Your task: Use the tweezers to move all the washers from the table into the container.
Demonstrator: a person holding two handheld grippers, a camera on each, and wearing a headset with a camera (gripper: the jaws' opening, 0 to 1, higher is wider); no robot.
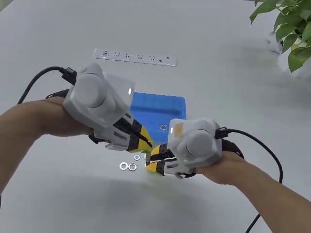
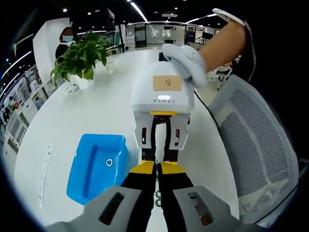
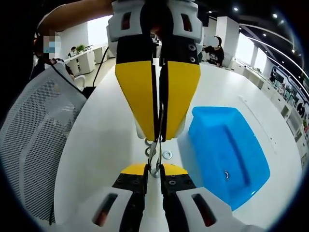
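The two grippers meet tip to tip over the white table. In the right gripper view the thin metal tweezers [image 3: 156,145] run from between the yellow jaws of my left gripper [image 3: 159,137] down into my right gripper [image 3: 154,170]; both look shut on them. In the head view the left gripper [image 1: 146,141] and the right gripper [image 1: 154,158] hover just in front of the blue container [image 1: 160,108], which holds one washer [image 1: 163,127]. Three washers [image 1: 128,167] lie on the table below the jaws, also seen as washers [image 3: 167,154] in the right gripper view.
A white power strip [image 1: 135,57] lies beyond the container. A potted plant [image 1: 286,29] stands at the far right. A mesh office chair [image 2: 256,145] is at the table's edge. The container [image 2: 96,166] sits left of the jaws in the left gripper view.
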